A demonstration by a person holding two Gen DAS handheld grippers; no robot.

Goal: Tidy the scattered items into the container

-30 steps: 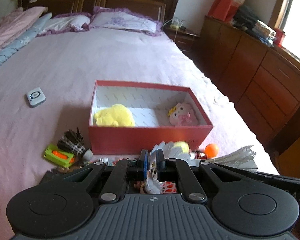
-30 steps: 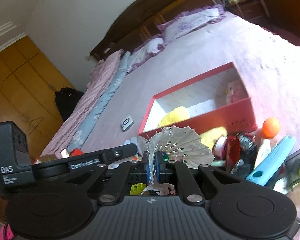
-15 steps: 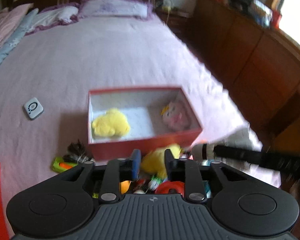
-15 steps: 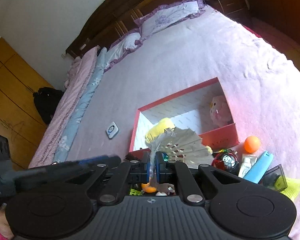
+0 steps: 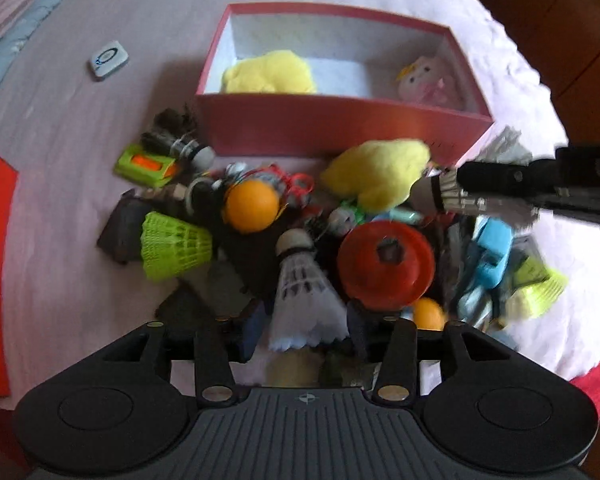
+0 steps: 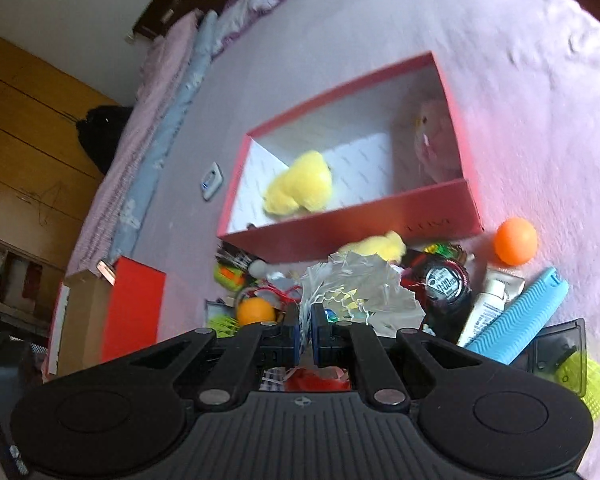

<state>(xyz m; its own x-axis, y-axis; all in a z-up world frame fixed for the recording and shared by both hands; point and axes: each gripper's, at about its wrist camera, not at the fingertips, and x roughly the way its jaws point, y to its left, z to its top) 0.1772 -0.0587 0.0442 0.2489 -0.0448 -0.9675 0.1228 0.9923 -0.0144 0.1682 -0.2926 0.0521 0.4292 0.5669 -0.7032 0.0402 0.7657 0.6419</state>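
A red box point(image 5: 340, 132) stands on the pink bed with a yellow plush point(image 5: 270, 72) and a pink plush point(image 5: 428, 82) inside; it also shows in the right wrist view point(image 6: 352, 220). In front of it lies a pile of items. My left gripper point(image 5: 306, 330) is open above the pile, its jaws on either side of a white shuttlecock point(image 5: 302, 284). My right gripper point(image 6: 306, 330) is shut on a white feather shuttlecock point(image 6: 360, 292) and holds it above the pile; it shows at the right of the left wrist view point(image 5: 440, 196).
The pile holds an orange ball point(image 5: 252, 204), a green shuttlecock point(image 5: 172, 246), a red disc point(image 5: 384, 266), a yellow plush point(image 5: 380, 172) and a blue case point(image 6: 516, 316). A second orange ball point(image 6: 515, 240) lies right of the box. A white device point(image 5: 108, 60) lies left.
My left gripper let go of its shuttlecock, opened and tipped down over the pile. My right gripper rose and tilted down, still holding its shuttlecock.
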